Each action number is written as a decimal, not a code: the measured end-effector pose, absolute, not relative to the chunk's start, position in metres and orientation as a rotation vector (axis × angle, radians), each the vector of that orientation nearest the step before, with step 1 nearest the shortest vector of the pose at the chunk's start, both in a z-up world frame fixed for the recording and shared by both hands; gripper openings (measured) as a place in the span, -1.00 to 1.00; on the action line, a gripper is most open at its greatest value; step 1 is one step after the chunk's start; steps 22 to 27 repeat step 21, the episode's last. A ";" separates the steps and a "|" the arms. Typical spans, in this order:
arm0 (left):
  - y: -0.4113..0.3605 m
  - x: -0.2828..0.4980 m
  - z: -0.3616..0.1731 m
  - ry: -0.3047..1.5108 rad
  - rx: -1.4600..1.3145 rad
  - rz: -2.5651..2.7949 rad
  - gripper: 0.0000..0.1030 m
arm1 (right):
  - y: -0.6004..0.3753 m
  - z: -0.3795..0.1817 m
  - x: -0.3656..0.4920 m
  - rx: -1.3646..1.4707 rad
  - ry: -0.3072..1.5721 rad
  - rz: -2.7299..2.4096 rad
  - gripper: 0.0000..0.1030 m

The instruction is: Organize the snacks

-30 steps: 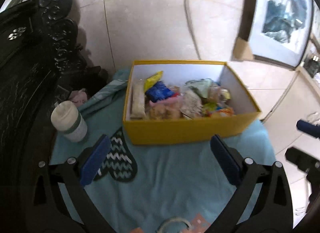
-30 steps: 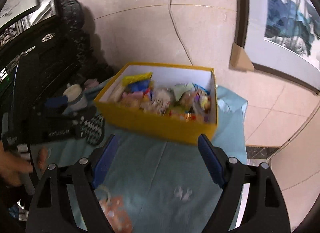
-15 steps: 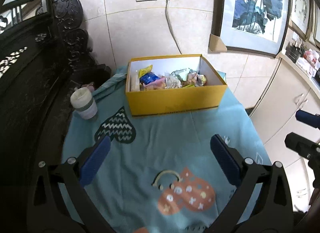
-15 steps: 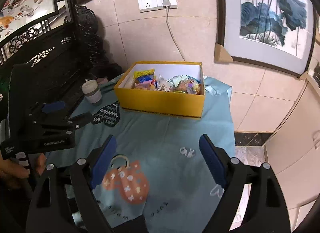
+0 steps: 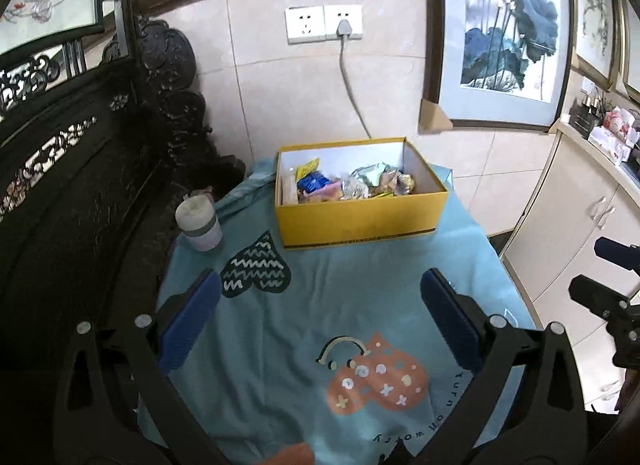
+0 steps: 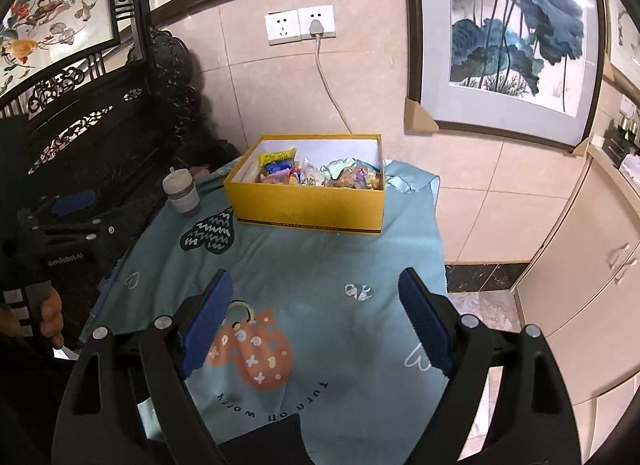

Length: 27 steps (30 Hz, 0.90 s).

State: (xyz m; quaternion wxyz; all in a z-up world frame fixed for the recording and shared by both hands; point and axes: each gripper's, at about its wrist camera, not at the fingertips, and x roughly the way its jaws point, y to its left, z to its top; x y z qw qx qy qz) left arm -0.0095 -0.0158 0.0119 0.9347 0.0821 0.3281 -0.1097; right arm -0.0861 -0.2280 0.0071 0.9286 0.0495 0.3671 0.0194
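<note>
A yellow box point(image 5: 360, 217) full of wrapped snacks point(image 5: 344, 183) stands at the far end of a table under a teal cloth point(image 5: 320, 305); it also shows in the right wrist view point(image 6: 308, 213). My left gripper point(image 5: 320, 321) is open and empty, held well back from the box above the cloth. My right gripper point(image 6: 316, 321) is open and empty too, also back from the box. The left gripper shows at the left edge of the right wrist view point(image 6: 72, 217).
A lidded cup point(image 5: 199, 221) stands left of the box, by a dark carved wooden bench point(image 5: 80, 185). A wall socket with a cord point(image 5: 344, 25) and framed paintings point(image 5: 508, 33) are behind. White cabinets point(image 5: 580, 225) stand at the right.
Both grippers have pulled back and up from the box, which now looks smaller and farther. Both stay open and empty.
</note>
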 end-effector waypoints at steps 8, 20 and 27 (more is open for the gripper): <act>-0.019 -0.020 0.016 0.641 0.164 -0.242 0.96 | -0.227 0.006 -0.090 0.106 0.751 0.028 0.65; -0.017 -0.016 0.013 0.656 0.173 -0.227 0.96 | -0.225 0.003 -0.087 0.112 0.755 0.022 0.65; -0.017 -0.016 0.013 0.657 0.173 -0.225 0.96 | -0.226 0.003 -0.087 0.112 0.755 0.022 0.65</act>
